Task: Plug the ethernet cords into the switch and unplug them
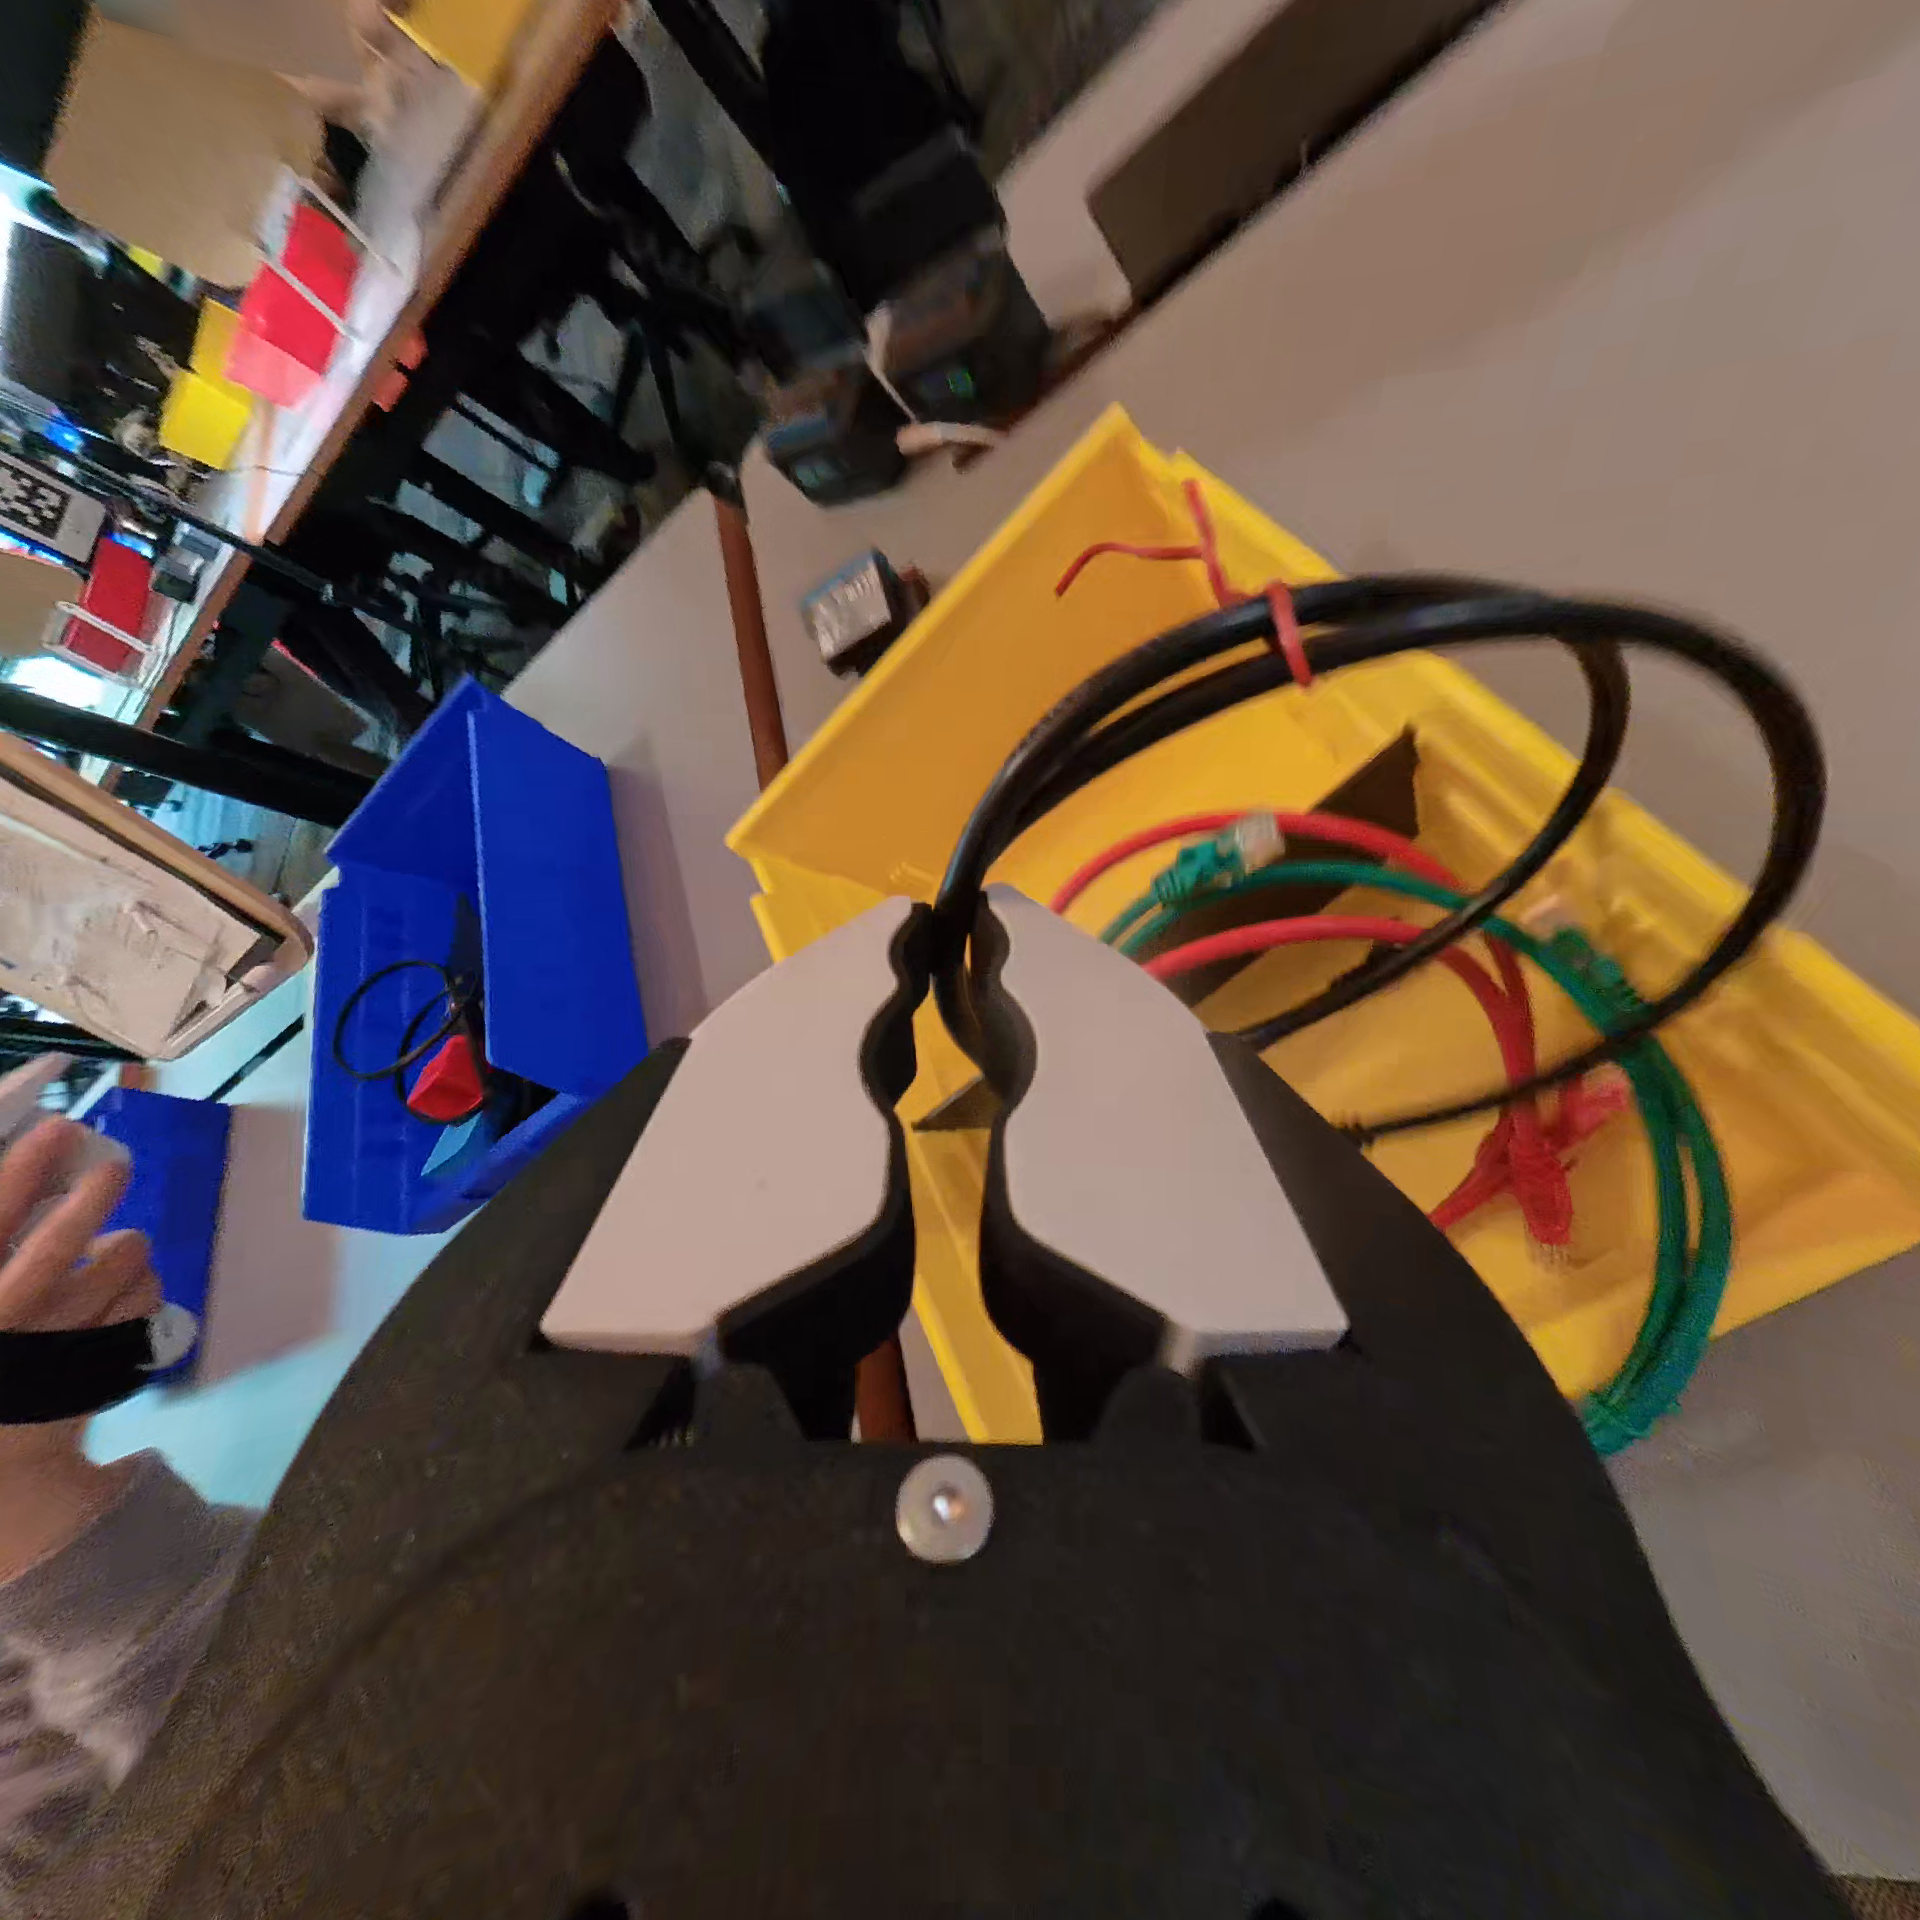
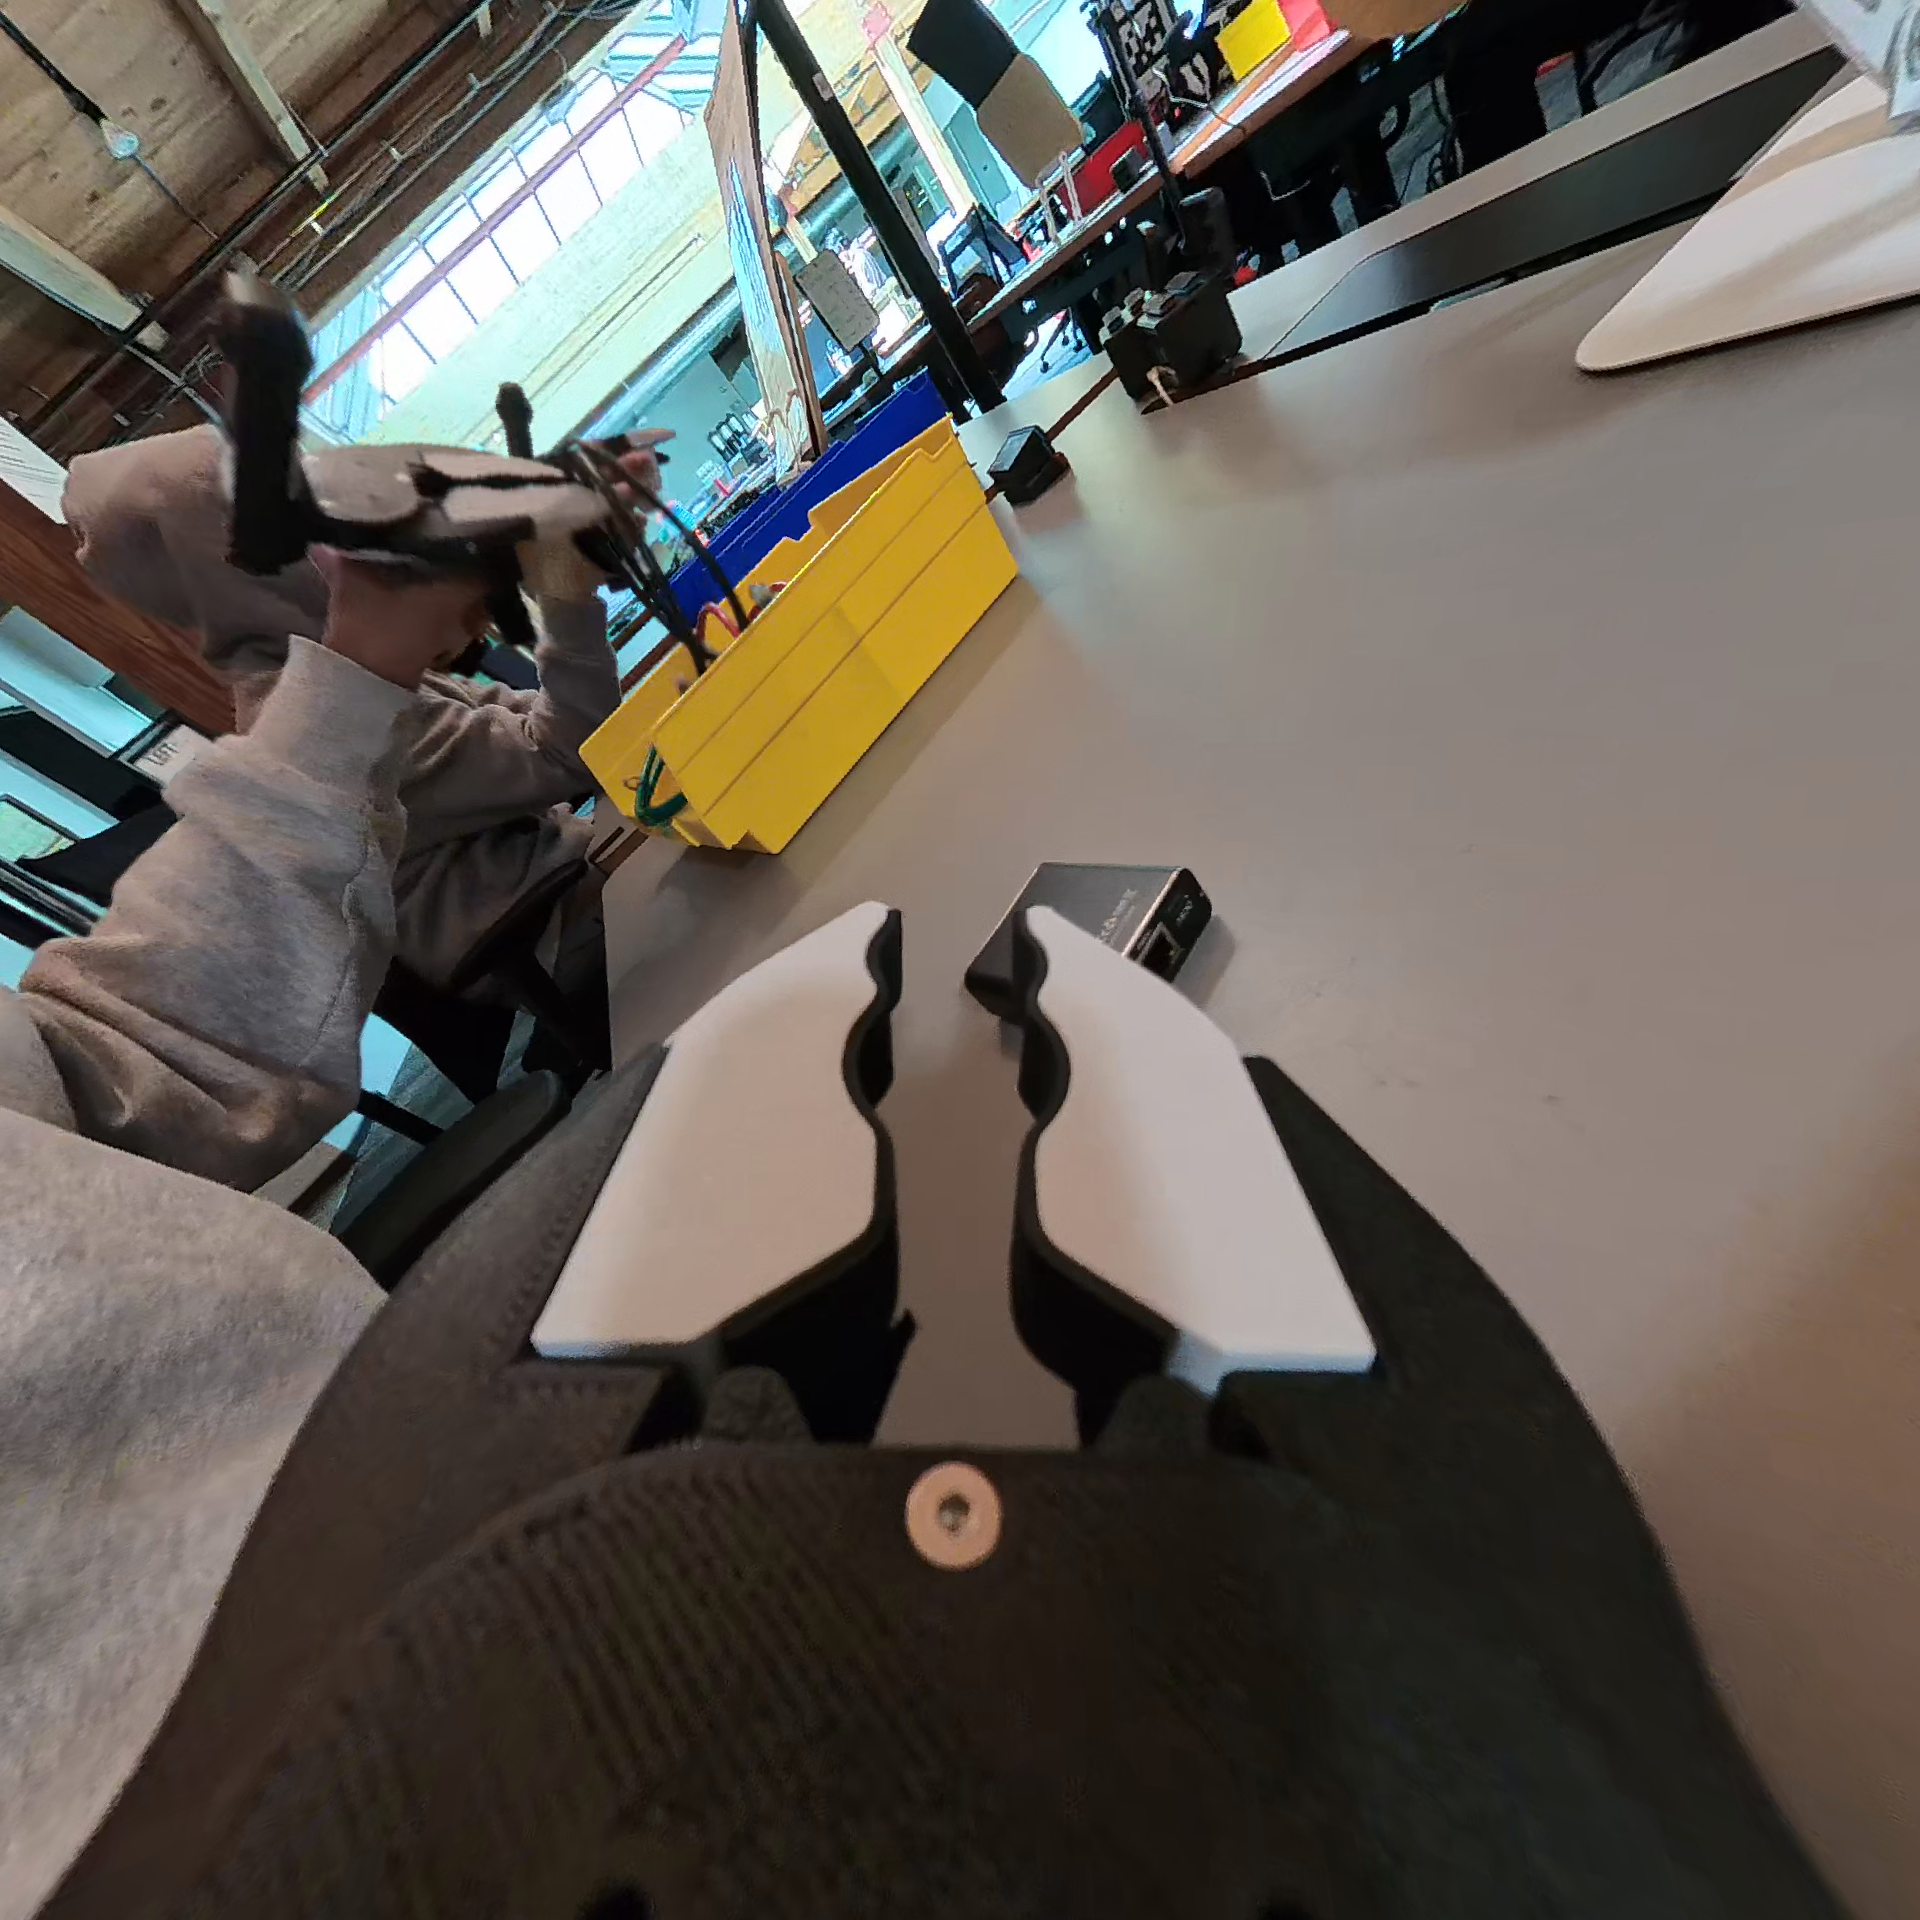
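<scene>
My left gripper (image 1: 951, 925) is shut on a coiled black ethernet cord (image 1: 1704, 665), bound with a red tie, and holds it above a yellow bin (image 1: 997, 665). A red cord (image 1: 1507, 1018) and a green cord (image 1: 1673, 1132) lie coiled in that bin. In the right wrist view the left gripper (image 2: 582, 499) shows high over the yellow bin (image 2: 862, 665) with the black cord hanging from it. My right gripper (image 2: 961, 925) is open and empty, low over the table, just short of the small black switch (image 2: 1132, 914), whose ports face right.
A blue bin (image 1: 520, 894) with a black ring and a red piece stands left of the yellow bin. A small black box (image 1: 857, 613) lies behind the bins. A white monitor base (image 2: 1766, 239) stands far right. The person's grey sleeves (image 2: 239, 862) fill the left.
</scene>
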The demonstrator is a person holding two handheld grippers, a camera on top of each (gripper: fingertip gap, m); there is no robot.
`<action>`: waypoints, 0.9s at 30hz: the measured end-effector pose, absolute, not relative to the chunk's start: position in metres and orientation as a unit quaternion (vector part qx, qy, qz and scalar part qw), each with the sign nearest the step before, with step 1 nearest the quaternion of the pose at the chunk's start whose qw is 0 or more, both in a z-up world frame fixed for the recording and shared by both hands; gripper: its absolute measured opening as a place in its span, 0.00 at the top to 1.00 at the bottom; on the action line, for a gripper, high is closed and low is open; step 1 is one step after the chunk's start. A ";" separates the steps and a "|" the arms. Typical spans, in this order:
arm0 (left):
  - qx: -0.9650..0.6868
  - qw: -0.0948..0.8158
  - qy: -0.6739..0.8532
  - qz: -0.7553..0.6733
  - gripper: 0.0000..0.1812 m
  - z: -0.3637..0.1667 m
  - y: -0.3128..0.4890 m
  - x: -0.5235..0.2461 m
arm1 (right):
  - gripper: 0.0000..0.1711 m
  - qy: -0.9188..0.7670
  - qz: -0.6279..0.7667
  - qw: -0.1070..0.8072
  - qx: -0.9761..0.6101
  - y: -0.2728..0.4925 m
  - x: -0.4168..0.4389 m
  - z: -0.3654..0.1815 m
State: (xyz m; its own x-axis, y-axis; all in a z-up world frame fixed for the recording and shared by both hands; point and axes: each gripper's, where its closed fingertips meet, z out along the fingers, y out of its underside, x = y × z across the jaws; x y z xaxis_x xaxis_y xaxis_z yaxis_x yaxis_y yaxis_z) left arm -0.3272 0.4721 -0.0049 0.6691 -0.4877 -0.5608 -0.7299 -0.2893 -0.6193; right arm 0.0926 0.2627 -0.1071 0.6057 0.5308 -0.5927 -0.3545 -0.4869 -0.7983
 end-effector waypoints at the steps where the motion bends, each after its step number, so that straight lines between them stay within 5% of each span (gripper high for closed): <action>1: -0.789 0.476 0.370 0.115 0.96 0.009 0.469 -0.328 | 0.88 -0.062 0.440 0.502 -0.742 0.262 0.091 -0.107; 13: -0.685 0.657 0.312 0.042 0.96 0.134 0.430 -0.275 | 0.88 -0.065 0.447 0.503 -0.737 0.260 0.088 -0.104; 18: -0.650 0.699 0.270 -0.124 0.97 0.177 0.417 -0.239 | 0.88 -0.068 0.449 0.506 -0.733 0.258 0.089 -0.100; 22: -0.647 0.659 0.305 -0.234 0.97 0.168 0.401 -0.185 | 0.88 -0.061 0.461 0.504 -0.728 0.258 0.089 -0.098; 27: -0.662 0.553 0.412 -0.295 0.97 0.093 0.371 -0.090 | 0.88 -0.059 0.461 0.505 -0.727 0.258 0.090 -0.098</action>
State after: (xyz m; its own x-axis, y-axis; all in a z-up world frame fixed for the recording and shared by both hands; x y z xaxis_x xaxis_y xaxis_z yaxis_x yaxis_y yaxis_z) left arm -0.0898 0.3706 0.0935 0.4869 -0.8710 -0.0659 -0.2193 -0.0489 -0.9744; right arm 0.0905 0.2584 -0.0980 0.5683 0.5520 -0.6102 -0.3794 -0.4823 -0.7896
